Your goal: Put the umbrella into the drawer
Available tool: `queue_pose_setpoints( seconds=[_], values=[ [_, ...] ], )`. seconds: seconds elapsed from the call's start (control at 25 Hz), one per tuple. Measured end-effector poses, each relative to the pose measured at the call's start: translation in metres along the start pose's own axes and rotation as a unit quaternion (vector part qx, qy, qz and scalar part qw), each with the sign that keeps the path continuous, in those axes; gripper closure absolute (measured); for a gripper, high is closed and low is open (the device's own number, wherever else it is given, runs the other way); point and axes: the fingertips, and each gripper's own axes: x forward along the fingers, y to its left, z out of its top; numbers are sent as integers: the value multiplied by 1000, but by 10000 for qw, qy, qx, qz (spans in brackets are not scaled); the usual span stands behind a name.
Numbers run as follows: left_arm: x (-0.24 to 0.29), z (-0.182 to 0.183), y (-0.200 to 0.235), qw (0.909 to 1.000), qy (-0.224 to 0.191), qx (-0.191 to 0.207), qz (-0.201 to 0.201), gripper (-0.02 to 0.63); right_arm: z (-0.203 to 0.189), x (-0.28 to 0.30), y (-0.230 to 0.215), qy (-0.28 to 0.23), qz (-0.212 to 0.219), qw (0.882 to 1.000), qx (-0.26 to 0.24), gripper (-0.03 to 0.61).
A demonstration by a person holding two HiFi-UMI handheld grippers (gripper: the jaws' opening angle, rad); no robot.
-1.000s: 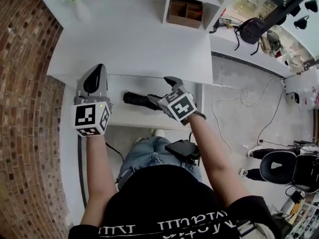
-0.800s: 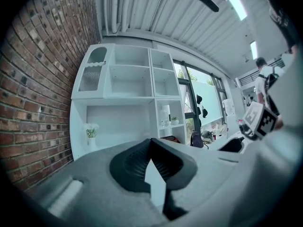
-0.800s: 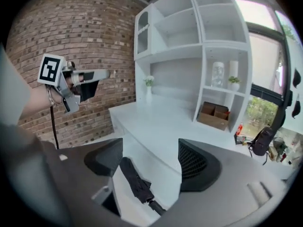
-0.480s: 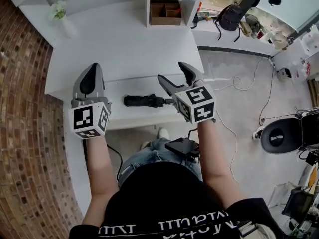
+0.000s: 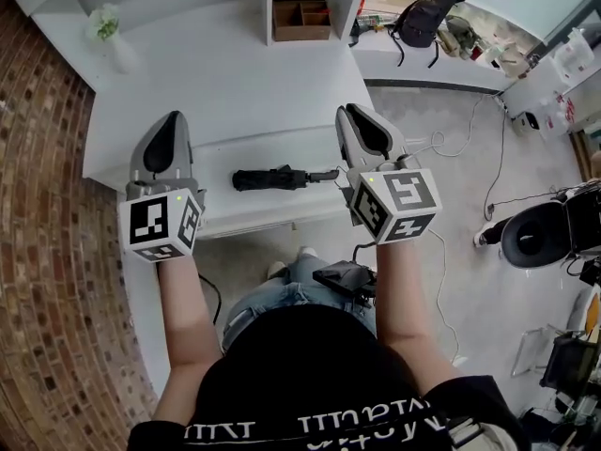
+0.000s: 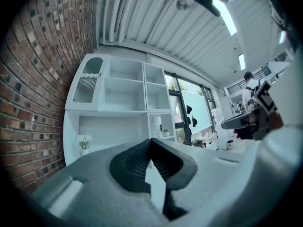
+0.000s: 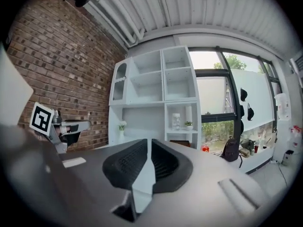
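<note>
A folded black umbrella point(image 5: 272, 178) lies lengthwise in the open white drawer point(image 5: 282, 216) under the desk, its thin handle end pointing right. Both grippers hang above the drawer, pointing level toward the desk, and touch nothing. My left gripper point(image 5: 170, 118) is over the drawer's left end with its jaws together point(image 6: 151, 141). My right gripper point(image 5: 354, 111) is over the right end, past the umbrella's handle. Its jaws are closing, the tips meeting point(image 7: 149, 142) with nothing between them.
The white desk point(image 5: 216, 83) lies beyond the drawer, with a small vase of flowers point(image 5: 105, 26) at its far left. A shelf unit with a brown box point(image 5: 300, 17) stands behind. A brick wall point(image 5: 47, 205) runs along the left; a backpack point(image 5: 418, 22), cables and a chair point(image 5: 554, 233) are at right.
My right gripper lifted up and away from the umbrella's handle end and its jaws came together. The umbrella stayed in the drawer. My left gripper rose a little.
</note>
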Motion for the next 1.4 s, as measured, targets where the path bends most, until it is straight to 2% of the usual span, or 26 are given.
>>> queue_pose_setpoints(
  seconds=[0.04, 0.12, 0.4, 0.72, 0.88, 1.16, 1.4],
  values=[
    [-1, 1, -1, 10000, -20, -25, -2, 615, 5, -4, -3, -97, -29, 9999, 54, 566],
    [-1, 3, -5, 10000, -54, -16, -16, 615, 15, -9, -7, -233, -17, 9997, 32, 566],
    [4, 24, -15, 9996, -255, 70, -16, 615, 53, -19, -14, -572, 76, 9960, -685, 568],
    [6, 49, -25, 9982, -501, 334, -5, 615, 89, -30, -24, -1087, 92, 9883, -1068, 568],
    [7, 53, -27, 9975, -512, 488, 23, 615, 93, -31, -29, -1128, 93, 9866, -1177, 568],
    [8, 57, -26, 9969, -674, 387, 116, 615, 98, -31, -37, -1216, -14, 9851, -1218, 568],
    [10, 64, -26, 9952, -750, 590, 208, 614, 93, -30, -42, -1145, -66, 9860, -1209, 568]
  ],
)
